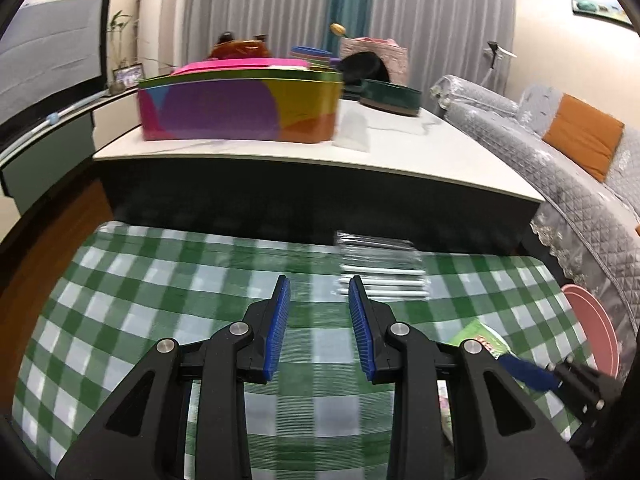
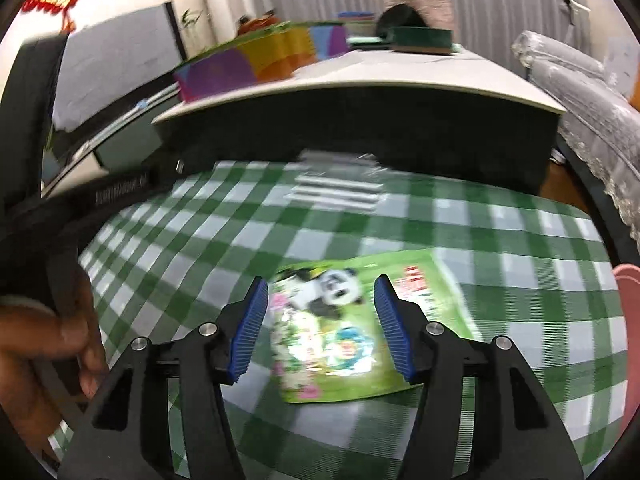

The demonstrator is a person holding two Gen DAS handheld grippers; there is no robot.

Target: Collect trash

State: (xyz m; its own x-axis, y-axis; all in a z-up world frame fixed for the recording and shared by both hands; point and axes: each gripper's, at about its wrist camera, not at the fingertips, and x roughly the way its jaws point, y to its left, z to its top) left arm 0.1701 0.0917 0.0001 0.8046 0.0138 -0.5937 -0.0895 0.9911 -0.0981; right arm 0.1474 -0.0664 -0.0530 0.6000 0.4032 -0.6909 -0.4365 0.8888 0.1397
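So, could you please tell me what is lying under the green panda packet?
The green panda packet lies flat on the green checked cloth, between the open right gripper fingers. Whatever the cloth covers is hidden.

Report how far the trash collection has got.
Done: nothing visibly collected; no trash shows in the pink bin. In hand: the right gripper is open, its jaws either side of the green panda wrapper, not yet closed on it. The left gripper is open and empty. Left: that wrapper and the clear striped packet, both lying on the checked cloth.
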